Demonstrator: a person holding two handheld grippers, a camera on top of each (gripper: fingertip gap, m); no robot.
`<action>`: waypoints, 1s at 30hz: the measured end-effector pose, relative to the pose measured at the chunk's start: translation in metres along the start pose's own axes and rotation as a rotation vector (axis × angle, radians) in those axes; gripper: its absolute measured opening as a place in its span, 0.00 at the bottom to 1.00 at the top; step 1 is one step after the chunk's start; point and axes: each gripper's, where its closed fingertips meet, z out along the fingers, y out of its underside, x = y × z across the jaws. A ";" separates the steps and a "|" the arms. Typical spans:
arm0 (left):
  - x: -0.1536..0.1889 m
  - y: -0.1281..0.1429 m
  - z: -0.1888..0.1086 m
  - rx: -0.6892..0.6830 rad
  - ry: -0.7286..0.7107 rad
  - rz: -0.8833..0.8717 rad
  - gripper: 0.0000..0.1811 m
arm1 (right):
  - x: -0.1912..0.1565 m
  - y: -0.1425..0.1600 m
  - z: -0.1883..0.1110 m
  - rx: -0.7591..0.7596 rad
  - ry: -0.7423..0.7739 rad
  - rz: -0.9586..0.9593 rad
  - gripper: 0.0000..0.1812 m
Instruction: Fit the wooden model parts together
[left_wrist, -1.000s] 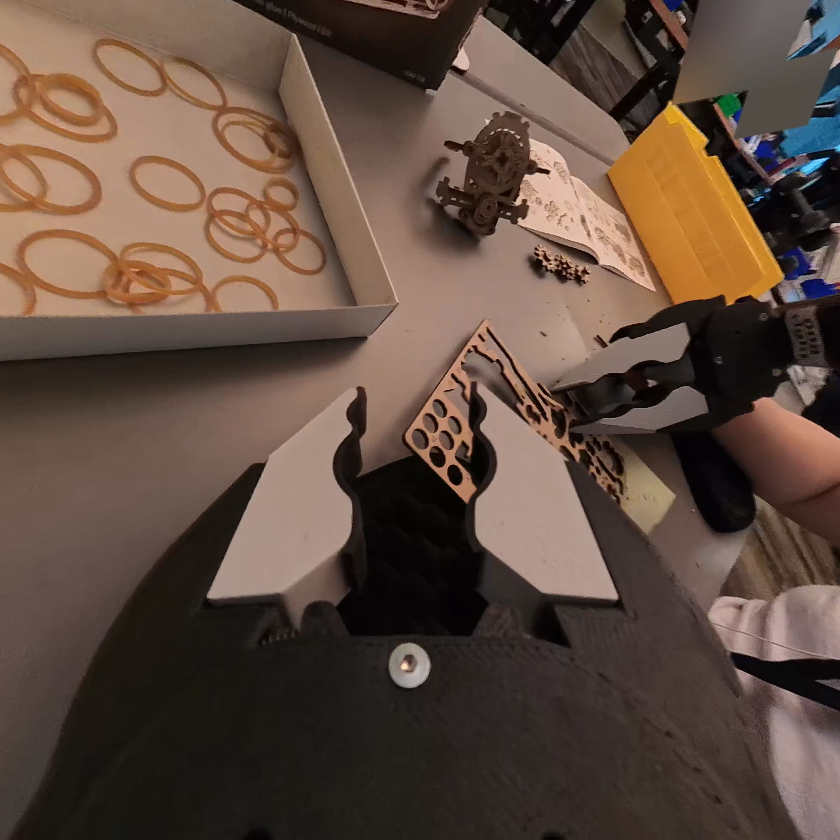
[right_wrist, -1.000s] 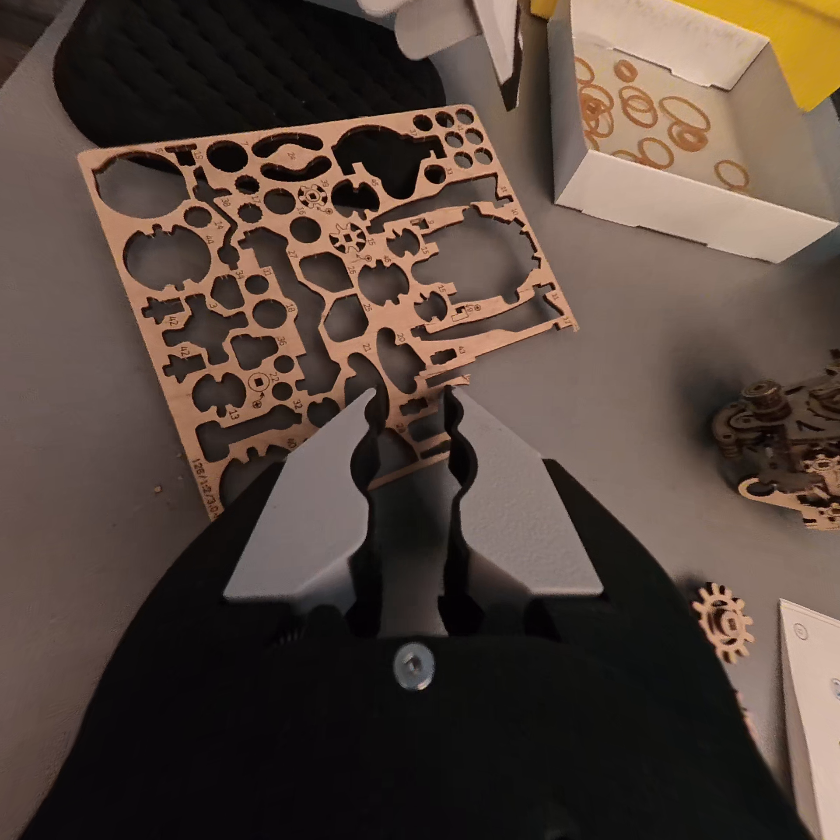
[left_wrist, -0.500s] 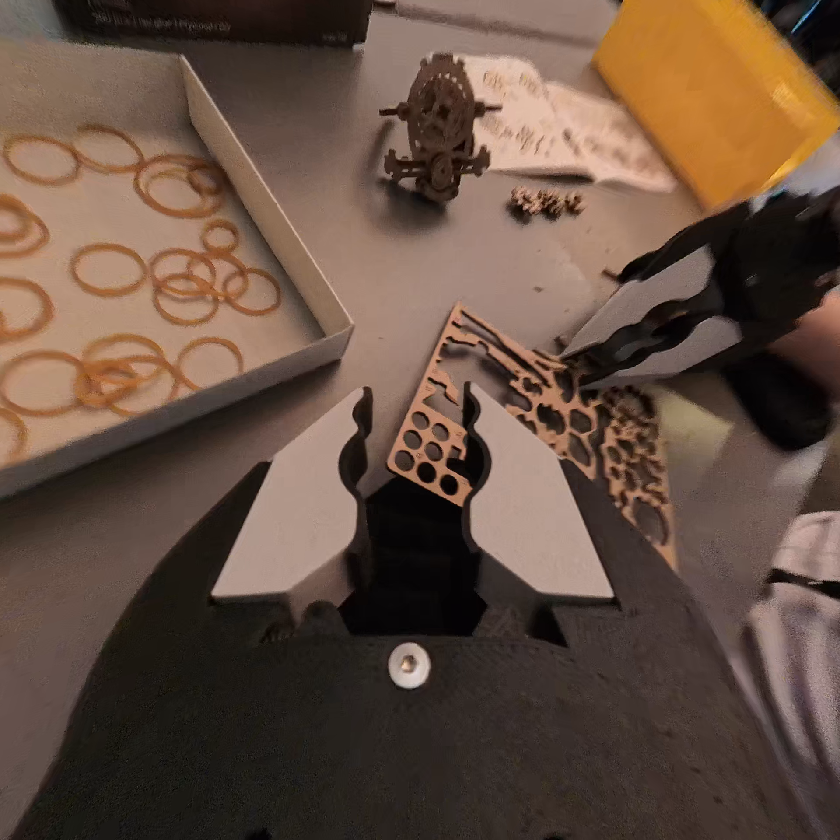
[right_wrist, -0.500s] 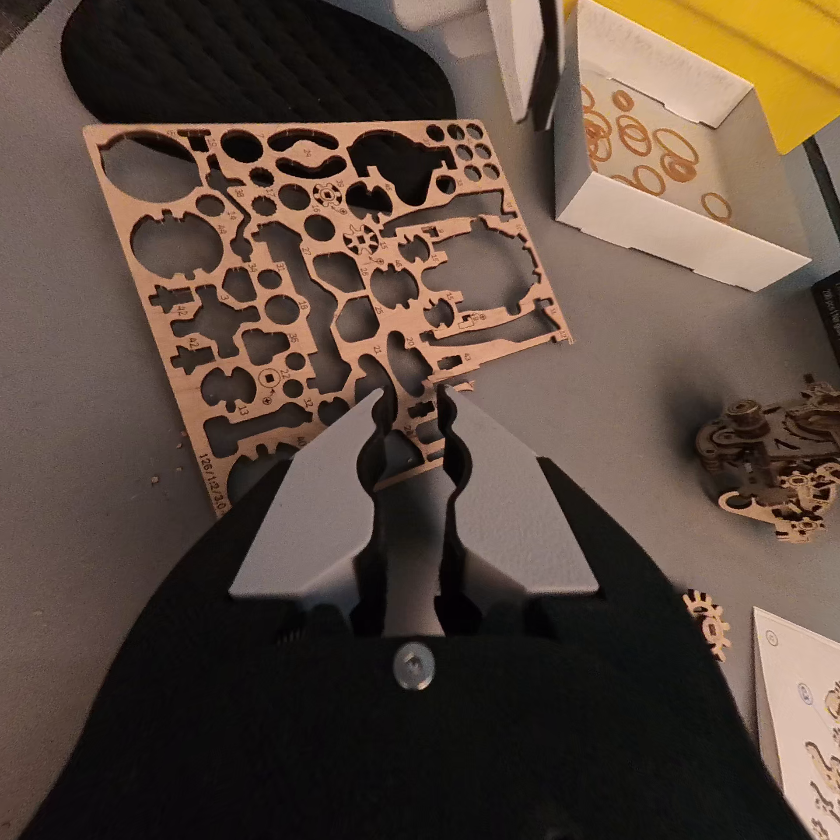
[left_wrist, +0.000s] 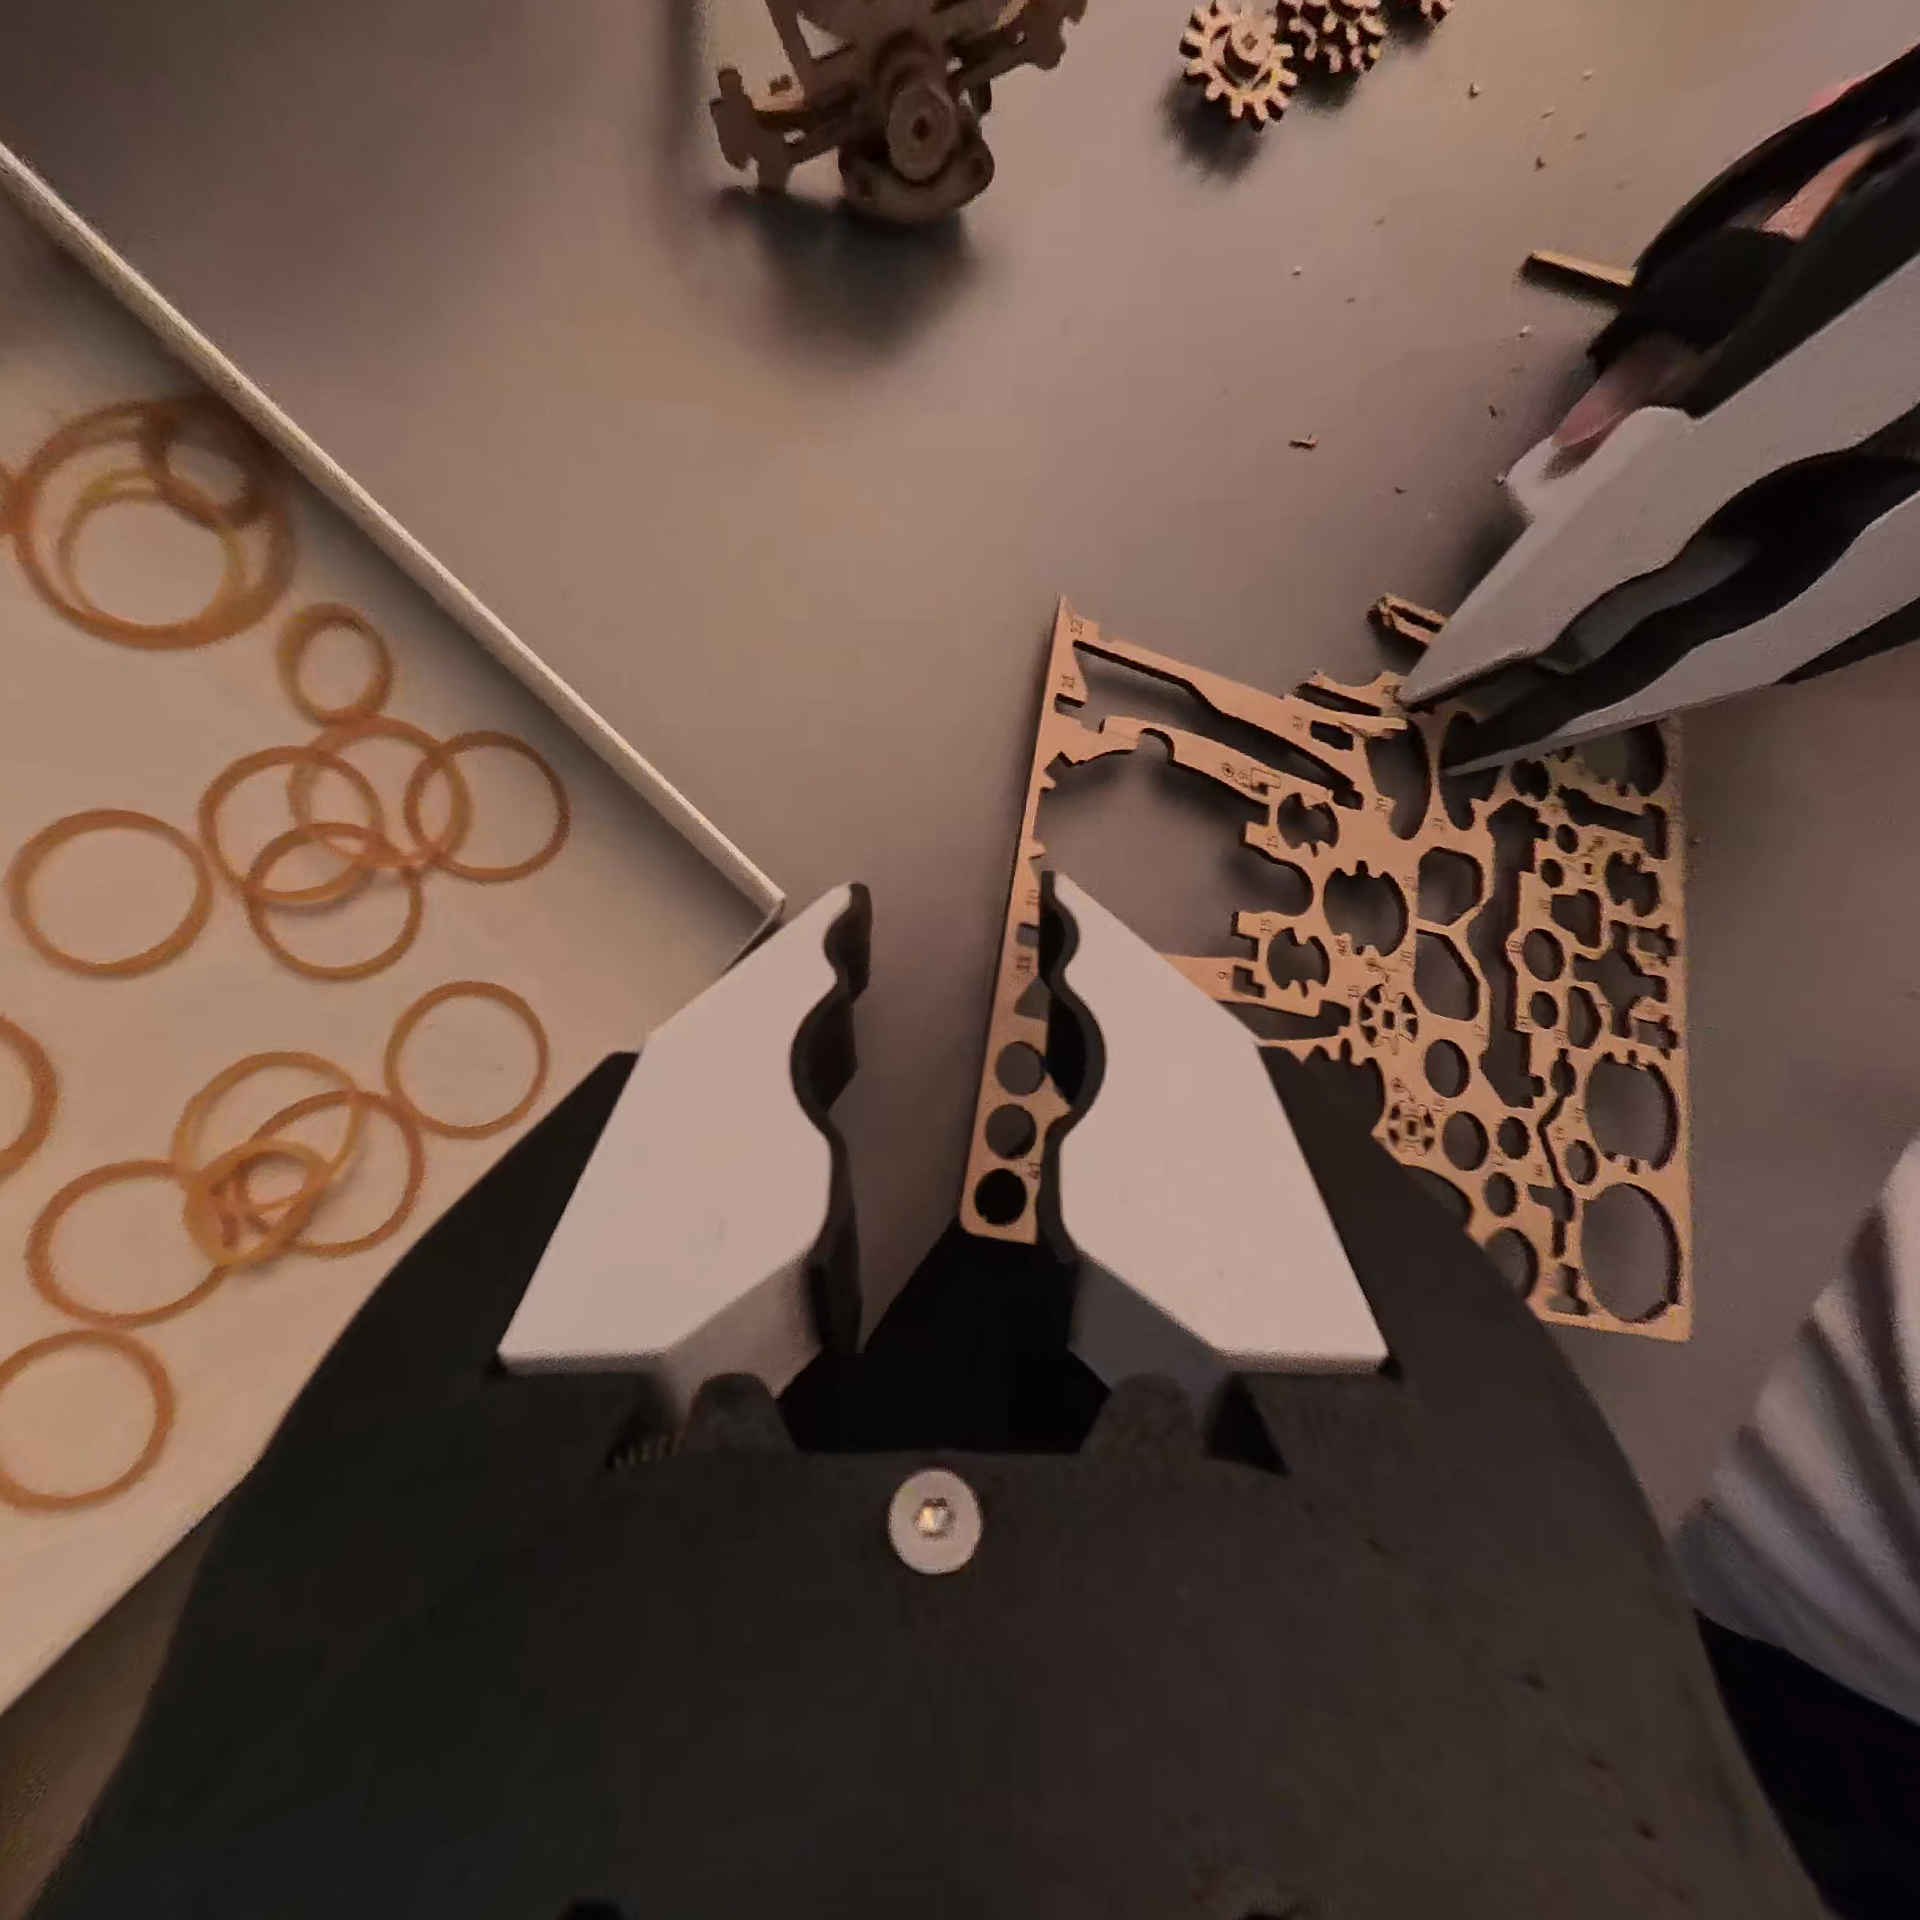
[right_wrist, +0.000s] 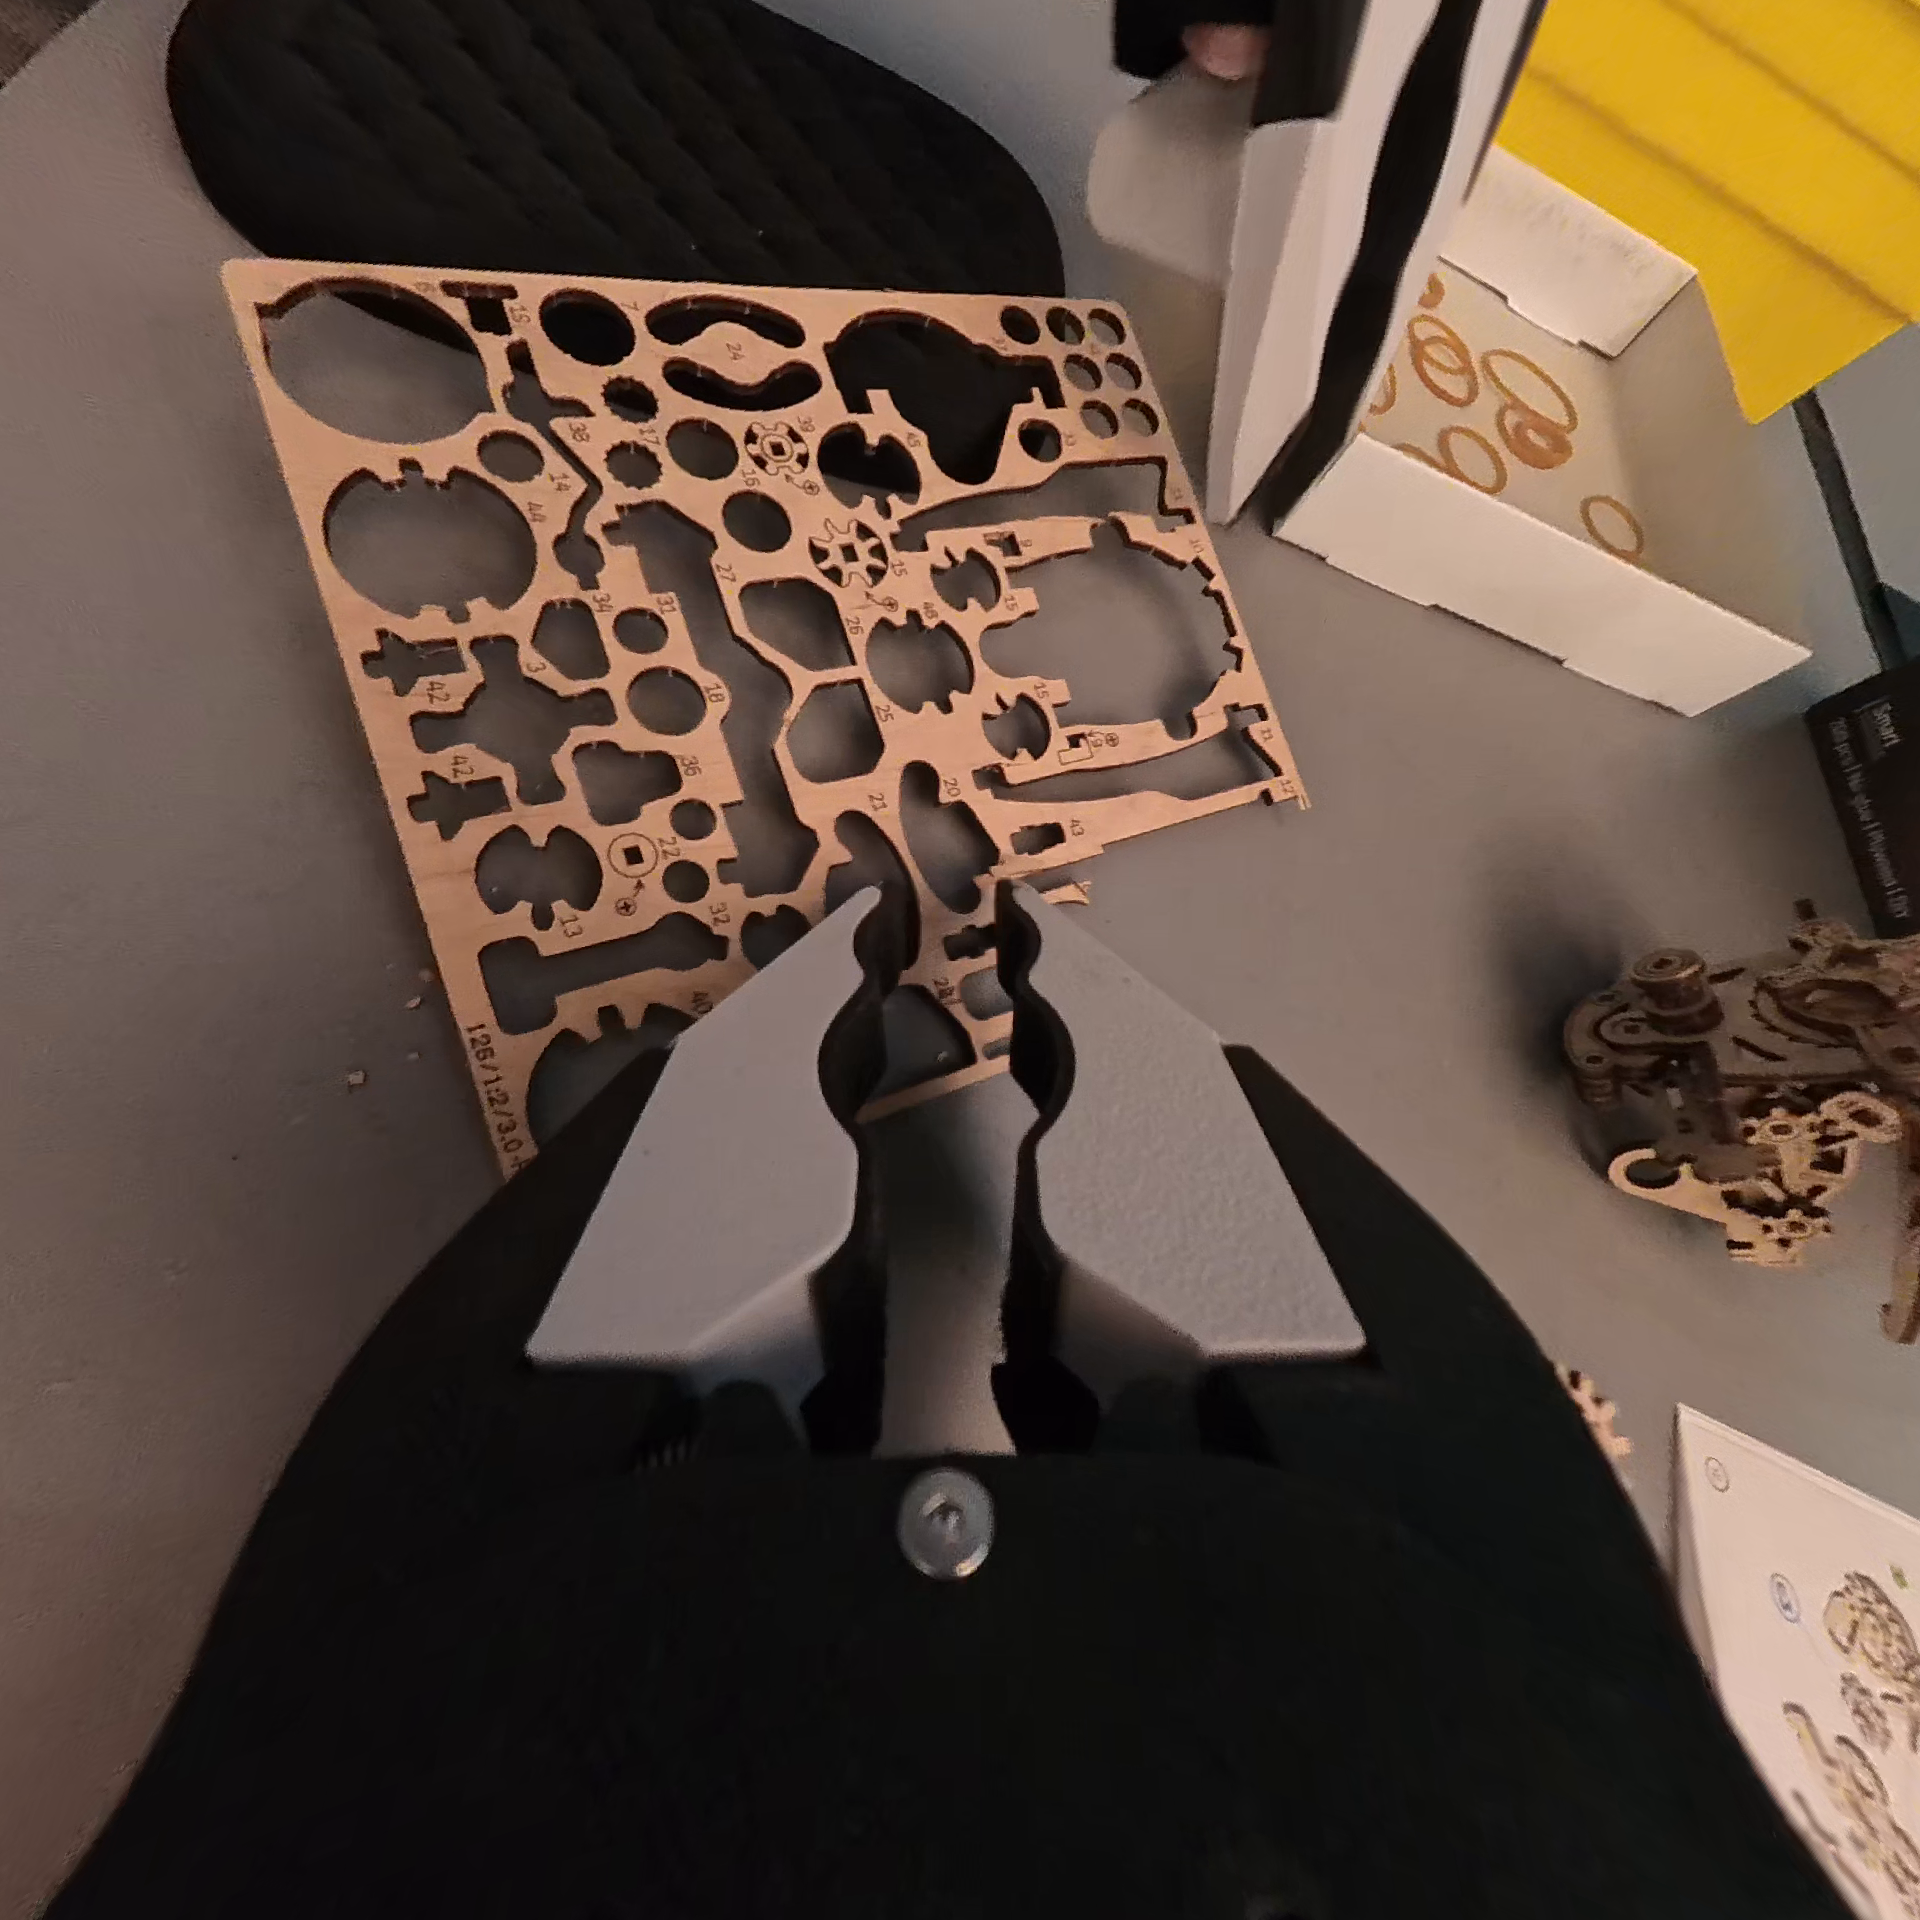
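On the grey worktop (right_wrist: 145, 727), your right tool (right_wrist: 940, 891), its tips slightly parted, touches the wooden parts sheet (right_wrist: 727, 665) lying flat, while your left tool (left_wrist: 951, 899) hovers spread at its opposite edge.

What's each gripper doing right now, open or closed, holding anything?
Left gripper: open, empty, over the corner of the wooden parts sheet.
Right gripper: open, narrow gap, empty, tips at the sheet's near edge.
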 end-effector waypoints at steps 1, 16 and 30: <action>0.001 0.002 0.002 -0.029 0.029 -0.025 0.18 | -0.001 -0.001 0.000 0.005 0.003 -0.022 0.09; 0.018 0.011 0.004 -0.242 0.323 -0.108 0.04 | -0.002 -0.002 0.000 0.004 0.036 -0.093 0.05; 0.035 -0.018 -0.023 -0.123 0.220 0.102 0.03 | 0.038 -0.022 -0.038 0.224 0.027 0.300 0.16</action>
